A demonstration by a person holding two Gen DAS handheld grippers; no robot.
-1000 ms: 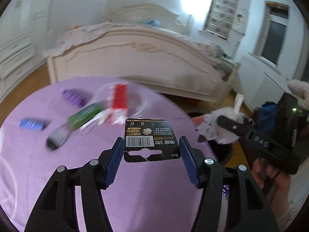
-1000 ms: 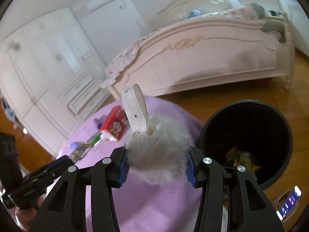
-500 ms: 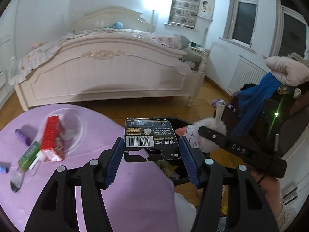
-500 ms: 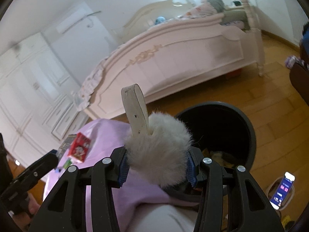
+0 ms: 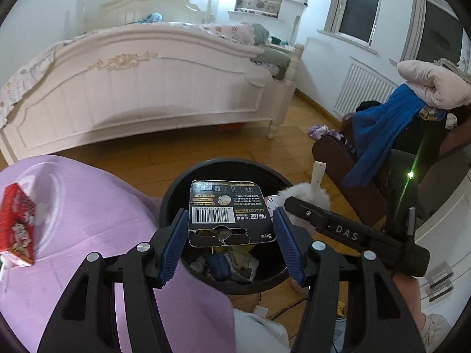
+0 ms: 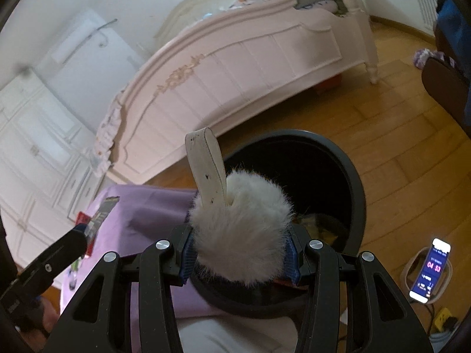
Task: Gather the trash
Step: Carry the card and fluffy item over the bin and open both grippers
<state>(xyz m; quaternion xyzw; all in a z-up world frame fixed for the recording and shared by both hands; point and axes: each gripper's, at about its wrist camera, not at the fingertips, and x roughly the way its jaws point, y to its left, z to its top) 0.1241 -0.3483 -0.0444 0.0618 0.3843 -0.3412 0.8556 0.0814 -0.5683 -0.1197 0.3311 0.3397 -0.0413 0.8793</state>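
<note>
My left gripper (image 5: 230, 236) is shut on a black battery card (image 5: 228, 213) with a barcode and holds it over the black trash bin (image 5: 176, 185), which holds several scraps. My right gripper (image 6: 240, 254) is shut on a white furry toy (image 6: 244, 235) with a cream strap (image 6: 206, 164), held above the near rim of the same bin (image 6: 357, 194). In the left wrist view the right gripper and the toy (image 5: 309, 192) are over the bin's right rim. The left gripper shows at the left edge of the right wrist view (image 6: 84, 231).
A purple-covered table (image 5: 88, 206) lies left of the bin with a red carton (image 5: 16, 223) on a clear plate. A pink bed (image 5: 147, 88) stands behind. A chair with blue cloth (image 5: 379, 135) is at the right. A phone (image 6: 429, 270) lies on the wooden floor.
Both grippers have swung right from over the table to above the trash bin, each still holding its item. The bin now sits right under the card and the toy.
</note>
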